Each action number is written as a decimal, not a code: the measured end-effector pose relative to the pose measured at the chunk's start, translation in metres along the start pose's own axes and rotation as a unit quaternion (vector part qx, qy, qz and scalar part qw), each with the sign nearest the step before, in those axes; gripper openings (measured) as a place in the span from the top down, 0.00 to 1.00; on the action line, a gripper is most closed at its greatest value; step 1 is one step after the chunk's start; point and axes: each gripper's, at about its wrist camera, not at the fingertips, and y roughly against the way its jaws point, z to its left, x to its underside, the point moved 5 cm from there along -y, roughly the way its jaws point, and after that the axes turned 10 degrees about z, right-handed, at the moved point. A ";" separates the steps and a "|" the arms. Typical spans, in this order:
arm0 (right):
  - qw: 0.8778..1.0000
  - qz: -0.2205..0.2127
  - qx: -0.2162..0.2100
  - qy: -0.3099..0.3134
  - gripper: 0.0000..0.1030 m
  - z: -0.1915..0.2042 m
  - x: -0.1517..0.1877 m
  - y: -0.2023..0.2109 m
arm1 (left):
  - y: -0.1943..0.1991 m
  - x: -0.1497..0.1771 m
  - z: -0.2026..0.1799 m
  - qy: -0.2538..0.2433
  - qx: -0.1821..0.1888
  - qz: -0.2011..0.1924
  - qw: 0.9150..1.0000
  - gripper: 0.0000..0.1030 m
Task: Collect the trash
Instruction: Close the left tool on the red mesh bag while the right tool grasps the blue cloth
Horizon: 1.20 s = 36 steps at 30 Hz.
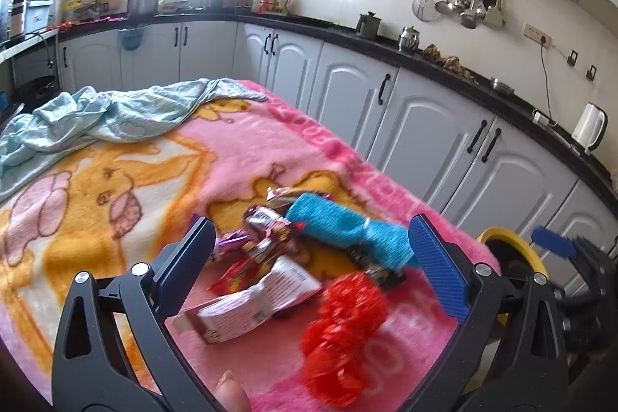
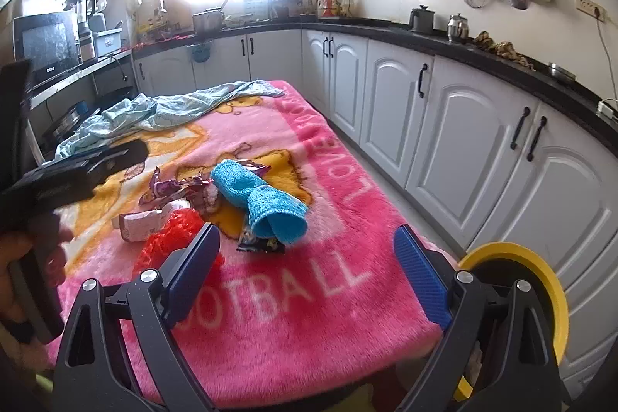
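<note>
My left tongs (image 1: 309,265) are spread wide with nothing between the pads, poised over the heap of rubbish on the pink blanket (image 1: 239,145). My right tongs (image 2: 309,269) are likewise apart and empty, held over the near end of the same blanket, short of the heap.

Working left to right in the right wrist view: the left tongs' black body comes in from the left edge, gripped by a hand (image 2: 23,257). Behind it a crumpled pale blue sheet (image 2: 162,111) lies at the far end of the blanket. Next comes the trash: a white printed packet (image 2: 141,222) touching a red mesh wad (image 2: 174,230), with purple foil wrappers (image 2: 170,186) just behind them. To the right of those, a folded blue towel (image 2: 262,203) rests partly on top of a dark wrapper (image 2: 258,244).

Further right, off the blanket's corner, stands a yellow-rimmed bin (image 2: 540,269), its dark opening partly hidden behind my right finger. White cabinets (image 2: 463,134) under a black counter run along the right side.
</note>
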 end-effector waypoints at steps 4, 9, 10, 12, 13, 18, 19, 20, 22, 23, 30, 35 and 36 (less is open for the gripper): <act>1.000 0.019 -0.005 0.003 0.14 0.002 -0.007 -0.025 | 0.001 0.011 0.008 -0.006 0.000 0.010 1.000 0.11; 0.999 0.043 -0.025 0.001 0.14 0.003 -0.011 -0.055 | 0.000 0.029 0.017 -0.011 0.015 0.033 0.999 0.11; 0.998 0.052 -0.030 -0.005 0.14 0.002 -0.012 -0.062 | -0.001 0.033 0.016 -0.014 0.018 0.040 0.999 0.11; 0.996 0.070 -0.052 -0.019 0.14 -0.003 -0.013 -0.077 | -0.002 0.041 0.014 -0.019 0.028 0.052 0.998 0.11; 0.994 0.081 -0.062 -0.028 0.15 -0.005 -0.013 -0.085 | -0.003 0.045 0.013 -0.020 0.037 0.059 0.997 0.11; 0.987 0.109 -0.099 -0.063 0.23 -0.012 -0.014 -0.108 | -0.014 0.063 0.001 -0.019 0.084 0.095 0.992 0.20; 0.986 0.112 -0.104 -0.066 0.23 -0.011 -0.014 -0.110 | -0.018 0.066 -0.002 -0.021 0.088 0.101 0.991 0.21; 0.985 0.115 -0.109 -0.067 0.24 -0.010 -0.014 -0.112 | -0.021 0.068 -0.005 -0.022 0.090 0.106 0.990 0.22; 0.985 0.117 -0.110 -0.059 0.24 -0.006 -0.015 -0.114 | -0.027 0.074 -0.011 -0.025 0.096 0.116 0.988 0.24; 0.986 0.117 -0.110 -0.055 0.26 -0.004 -0.015 -0.114 | -0.030 0.077 -0.013 -0.027 0.096 0.119 0.988 0.25; 0.985 0.120 -0.117 -0.040 0.53 0.004 -0.015 -0.120 | -0.044 0.092 -0.020 -0.032 0.090 0.143 0.985 0.38; 0.986 0.116 -0.120 -0.029 0.83 0.006 -0.013 -0.114 | -0.049 0.095 -0.018 -0.029 0.093 0.154 0.983 0.65; 0.986 0.115 -0.118 -0.029 0.86 0.006 -0.014 -0.112 | -0.049 0.096 -0.018 -0.028 0.095 0.157 0.983 0.70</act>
